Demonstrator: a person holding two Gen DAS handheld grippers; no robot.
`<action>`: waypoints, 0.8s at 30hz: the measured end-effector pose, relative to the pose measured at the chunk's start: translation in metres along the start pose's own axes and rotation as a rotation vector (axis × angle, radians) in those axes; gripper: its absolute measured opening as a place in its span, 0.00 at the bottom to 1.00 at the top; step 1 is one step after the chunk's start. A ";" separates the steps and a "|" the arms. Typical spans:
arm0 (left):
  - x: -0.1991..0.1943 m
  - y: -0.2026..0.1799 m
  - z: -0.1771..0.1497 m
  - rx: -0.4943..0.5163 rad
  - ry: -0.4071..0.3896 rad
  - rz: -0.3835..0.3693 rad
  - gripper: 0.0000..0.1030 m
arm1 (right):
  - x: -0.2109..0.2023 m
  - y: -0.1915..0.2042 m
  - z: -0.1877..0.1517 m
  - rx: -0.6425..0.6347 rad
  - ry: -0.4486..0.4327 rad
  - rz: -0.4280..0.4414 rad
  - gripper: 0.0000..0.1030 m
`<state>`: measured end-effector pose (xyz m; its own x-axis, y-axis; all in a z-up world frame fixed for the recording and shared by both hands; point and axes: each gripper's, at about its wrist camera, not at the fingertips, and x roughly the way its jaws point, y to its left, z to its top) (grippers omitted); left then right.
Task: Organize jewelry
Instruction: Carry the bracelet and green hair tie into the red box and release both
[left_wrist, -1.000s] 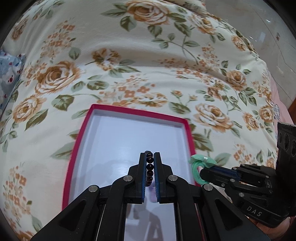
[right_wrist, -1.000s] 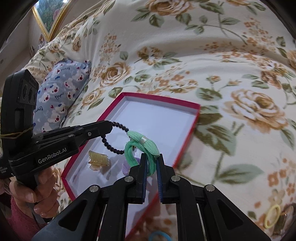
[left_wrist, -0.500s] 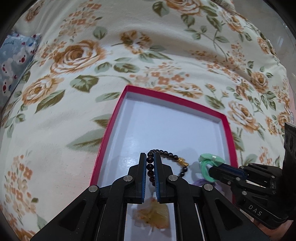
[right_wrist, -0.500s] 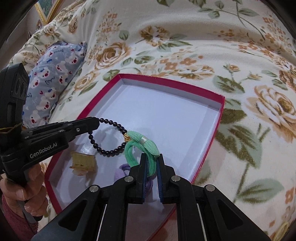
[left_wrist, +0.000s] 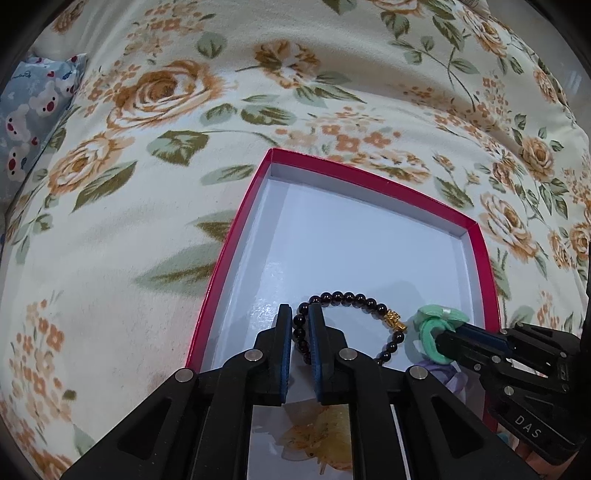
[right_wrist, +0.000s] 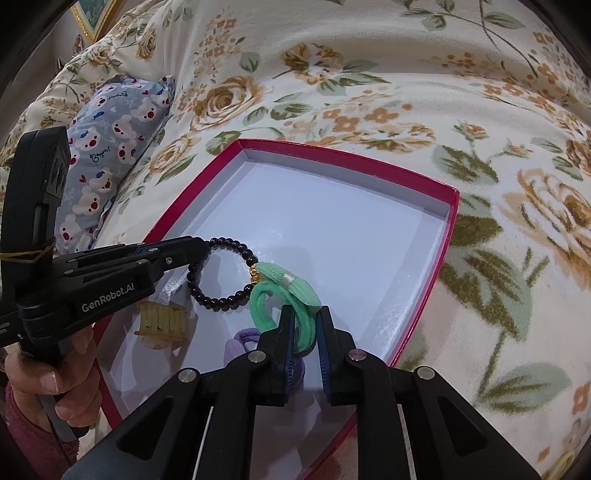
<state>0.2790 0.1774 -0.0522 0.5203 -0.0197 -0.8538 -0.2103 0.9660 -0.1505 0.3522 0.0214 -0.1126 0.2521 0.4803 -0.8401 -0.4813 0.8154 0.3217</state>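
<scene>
Black plastic throughout, the left hand-held gripper is clenched on a black beaded bracelet with a small gold charm, which hangs over the white floor of the shallow red-rimmed cardboard box. White lettering along its side reads "GenRobot.AI". Just beside it, the right hand-held gripper, marked "DAS", is grasping a mint-green fabric hair tie with a bow, and the bow touches the bracelet's gold charm. Lying in the box below them are a translucent yellow hair claw clip and a lilac fabric hair tie. The box sits on a cream bedspread printed with tan roses, with a blue bear-print pillow near its left side.
</scene>
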 end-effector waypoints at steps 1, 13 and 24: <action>-0.002 -0.001 -0.001 0.000 -0.002 0.001 0.11 | -0.001 0.000 0.000 0.002 -0.001 0.002 0.15; -0.042 -0.001 -0.013 -0.009 -0.067 0.014 0.19 | -0.030 0.000 -0.008 0.026 -0.055 0.016 0.23; -0.098 -0.020 -0.050 -0.008 -0.133 -0.028 0.24 | -0.082 -0.017 -0.043 0.097 -0.123 0.015 0.26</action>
<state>0.1907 0.1476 0.0096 0.6312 -0.0117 -0.7755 -0.2002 0.9636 -0.1774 0.3032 -0.0455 -0.0675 0.3491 0.5237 -0.7771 -0.4039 0.8324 0.3795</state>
